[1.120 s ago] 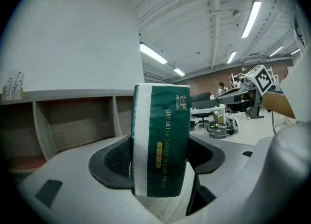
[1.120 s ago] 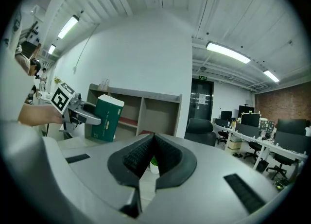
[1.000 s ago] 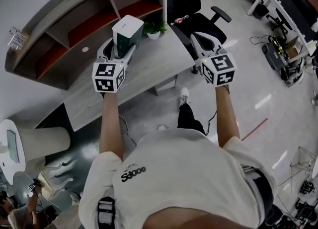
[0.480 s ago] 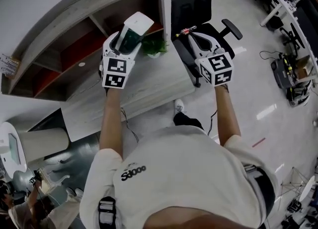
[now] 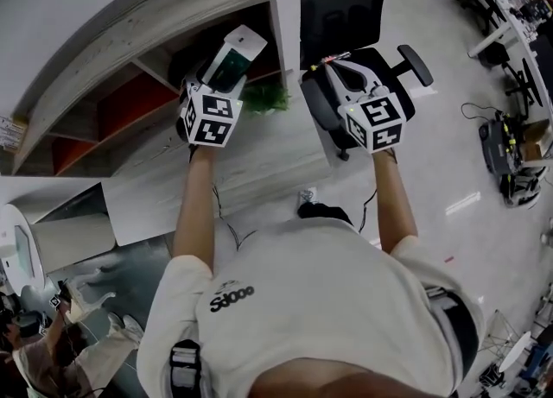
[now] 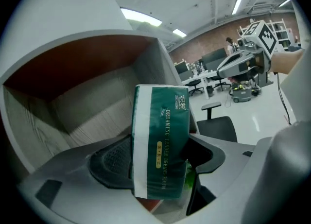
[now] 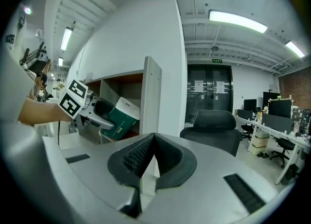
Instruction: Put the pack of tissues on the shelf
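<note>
The pack of tissues [image 6: 161,140] is green with a white band and white end. My left gripper [image 6: 158,162] is shut on it and holds it tilted at the mouth of the top right shelf compartment [image 6: 92,96]. From the head view the pack [image 5: 232,58] points into the wooden shelf [image 5: 130,34], with the left gripper [image 5: 218,85] just behind it. In the right gripper view the pack [image 7: 121,117] shows beside the shelf's white side panel [image 7: 151,96]. My right gripper [image 7: 148,162] is shut and empty, held over the office chair [image 5: 346,68].
A small green plant [image 5: 268,97] stands on the wooden desk [image 5: 233,167] under the pack. The shelf's lower compartments have red-brown backs [image 5: 121,103]. A black office chair [image 7: 211,130] stands right of the desk. More desks and chairs [image 5: 510,8] fill the room's far right.
My left gripper has lifted the pack off the desk and carried it up and forward to the shelf's top right compartment, tilting it. The right gripper stayed over the chair.
</note>
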The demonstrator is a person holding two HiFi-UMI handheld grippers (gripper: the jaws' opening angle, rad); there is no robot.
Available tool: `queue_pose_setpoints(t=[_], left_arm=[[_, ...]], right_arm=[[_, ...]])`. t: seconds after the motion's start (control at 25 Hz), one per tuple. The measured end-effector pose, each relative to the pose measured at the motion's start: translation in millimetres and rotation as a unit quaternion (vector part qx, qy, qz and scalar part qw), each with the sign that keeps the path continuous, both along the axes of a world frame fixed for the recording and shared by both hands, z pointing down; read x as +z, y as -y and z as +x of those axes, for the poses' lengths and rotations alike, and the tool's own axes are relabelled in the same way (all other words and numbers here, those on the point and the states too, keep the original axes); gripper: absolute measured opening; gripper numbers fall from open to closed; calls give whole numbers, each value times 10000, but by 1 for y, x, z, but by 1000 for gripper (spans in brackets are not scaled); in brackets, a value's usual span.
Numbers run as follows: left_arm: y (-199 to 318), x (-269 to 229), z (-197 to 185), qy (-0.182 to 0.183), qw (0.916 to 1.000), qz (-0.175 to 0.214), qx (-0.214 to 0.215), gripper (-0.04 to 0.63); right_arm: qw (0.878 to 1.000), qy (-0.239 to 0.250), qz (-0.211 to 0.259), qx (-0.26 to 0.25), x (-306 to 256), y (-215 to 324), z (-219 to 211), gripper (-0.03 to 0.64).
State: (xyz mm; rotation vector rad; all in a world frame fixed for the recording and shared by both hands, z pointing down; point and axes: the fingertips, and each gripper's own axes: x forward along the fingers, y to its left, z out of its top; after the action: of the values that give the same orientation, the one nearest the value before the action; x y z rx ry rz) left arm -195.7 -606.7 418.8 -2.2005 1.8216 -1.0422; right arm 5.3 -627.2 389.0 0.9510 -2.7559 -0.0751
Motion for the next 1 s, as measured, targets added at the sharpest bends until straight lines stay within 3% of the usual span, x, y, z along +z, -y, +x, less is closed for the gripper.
queue_pose_setpoints(t=[0.28,0.52,1.0], left_arm=[[36,1,-8,-288,9995,14,-146,347],[61,-4,-12,-496,9988,8,21,348],[62,-3,-13,-568,9984,27,41,380]], right_arm=[[9997,-84,-136,-174,15,32,-10,-6],[9993,-199,-230,-208,29,47,-8,-6],[9992,-210,-324,-75,41,54,-10,-6]])
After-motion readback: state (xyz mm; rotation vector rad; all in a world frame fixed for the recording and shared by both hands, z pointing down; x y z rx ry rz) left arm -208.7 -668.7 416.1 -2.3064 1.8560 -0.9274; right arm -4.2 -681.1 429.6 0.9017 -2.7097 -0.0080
